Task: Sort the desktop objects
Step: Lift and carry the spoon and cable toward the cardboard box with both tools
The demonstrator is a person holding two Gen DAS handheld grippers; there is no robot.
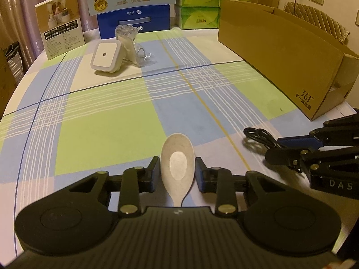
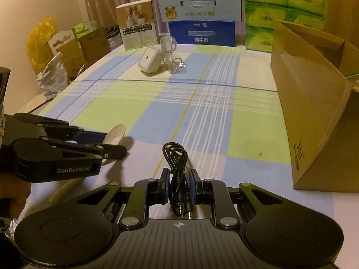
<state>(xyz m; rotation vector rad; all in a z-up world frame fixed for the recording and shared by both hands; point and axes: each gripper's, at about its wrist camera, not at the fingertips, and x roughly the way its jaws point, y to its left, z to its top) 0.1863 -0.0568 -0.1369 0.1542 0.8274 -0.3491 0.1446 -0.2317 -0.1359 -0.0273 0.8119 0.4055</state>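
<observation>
Pick-up step: left gripper (image 1: 177, 170) brackets the spoon (image 1: 177, 157) lying on the checked tablecloth (image 1: 107, 121) (small gaps, not clamped), right gripper (image 2: 178, 185) clamps the black cable (image 2: 177, 174); next, squeeze, lift, carry toward the cardboard box (image 1: 280, 51).

Spoon (image 1: 177, 163) handle end hidden under left claw (image 1: 177, 170) body. Cable (image 2: 178, 174) middle pinched out of sight between right claw (image 2: 178, 186) pads. Cardboard box (image 2: 314, 112) contents not visible; its right side is cut off. Print on the milk carton (image 2: 202, 33) too small to read. Clear bag (image 1: 134, 44) contents indistinct.
</observation>
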